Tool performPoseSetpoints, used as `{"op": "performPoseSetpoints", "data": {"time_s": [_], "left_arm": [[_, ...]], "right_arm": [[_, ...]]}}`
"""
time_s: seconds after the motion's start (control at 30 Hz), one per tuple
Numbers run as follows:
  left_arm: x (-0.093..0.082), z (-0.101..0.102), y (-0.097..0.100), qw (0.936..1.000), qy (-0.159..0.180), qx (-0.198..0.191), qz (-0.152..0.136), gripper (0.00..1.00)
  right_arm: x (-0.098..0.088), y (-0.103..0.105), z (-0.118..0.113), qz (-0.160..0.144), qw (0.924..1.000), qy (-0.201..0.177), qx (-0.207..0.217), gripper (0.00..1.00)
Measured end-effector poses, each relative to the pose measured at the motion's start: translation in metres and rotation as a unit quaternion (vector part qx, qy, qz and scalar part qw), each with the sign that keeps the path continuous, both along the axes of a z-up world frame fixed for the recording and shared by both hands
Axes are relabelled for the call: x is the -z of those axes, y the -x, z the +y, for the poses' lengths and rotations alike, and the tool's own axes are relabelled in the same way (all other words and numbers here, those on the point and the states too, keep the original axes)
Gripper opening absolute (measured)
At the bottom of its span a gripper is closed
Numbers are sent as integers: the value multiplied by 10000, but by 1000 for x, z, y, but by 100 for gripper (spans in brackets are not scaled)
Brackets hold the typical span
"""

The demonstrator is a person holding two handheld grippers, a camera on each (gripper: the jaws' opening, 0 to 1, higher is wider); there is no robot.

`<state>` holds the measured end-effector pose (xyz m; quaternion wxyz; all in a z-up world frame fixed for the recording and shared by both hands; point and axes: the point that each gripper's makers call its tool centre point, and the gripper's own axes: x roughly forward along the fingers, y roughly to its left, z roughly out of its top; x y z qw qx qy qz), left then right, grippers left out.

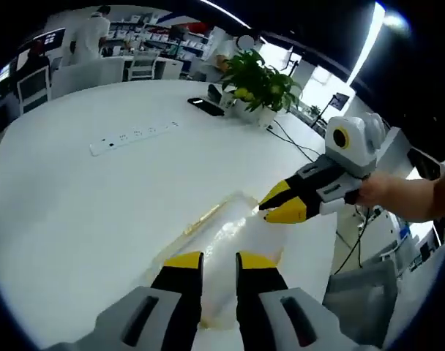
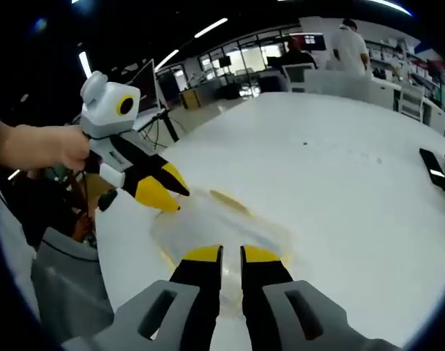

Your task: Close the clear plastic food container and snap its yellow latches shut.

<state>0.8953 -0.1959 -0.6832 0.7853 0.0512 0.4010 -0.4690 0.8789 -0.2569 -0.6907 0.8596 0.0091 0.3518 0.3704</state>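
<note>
The white counter [image 1: 98,205] carries everything, and I place the rest by the clear container [image 1: 230,234] that lies on it near my edge, lid on top. In my left gripper view the container runs away from my left gripper [image 1: 219,265], whose yellow-tipped jaws stand a narrow gap apart with nothing between them, just above the container's near end. My right gripper [image 1: 281,205] comes in from the right side of the container, held by my hand [image 1: 394,194]; its jaws look nearly together at the container's far corner, but I cannot tell if they touch the plastic. A yellow latch [image 1: 200,218] lies along the container's left long side. In my right gripper view the same container [image 2: 222,223] sits just ahead of my right gripper [image 2: 231,257], jaws a slit apart and holding nothing, with one yellow latch [image 2: 230,199] on the container's far side. My left gripper [image 2: 164,191] reaches the container's left end there, its jaws close to shut. Well beyond the container in the left gripper view a white power strip [image 1: 131,137] lies flat, and farther off a potted plant [image 1: 259,84] stands beside a dark phone [image 1: 206,107]. A dark phone [image 2: 432,168] also lies well to the right of the container in the right gripper view.
</note>
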Motion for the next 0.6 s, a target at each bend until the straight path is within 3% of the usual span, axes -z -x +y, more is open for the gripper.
{"op": "performPoseSetpoints", "data": {"time_s": [0.3,0.6], "left_arm": [[10,-22,3,9950,-411,848,-335,9],[17,-30,-1,9908,-548,1140,-480,8]], "right_arm": [[5,8,17,-5,9993,64,-375,2],[7,13,21,36,9982,67,-600,1]]}}
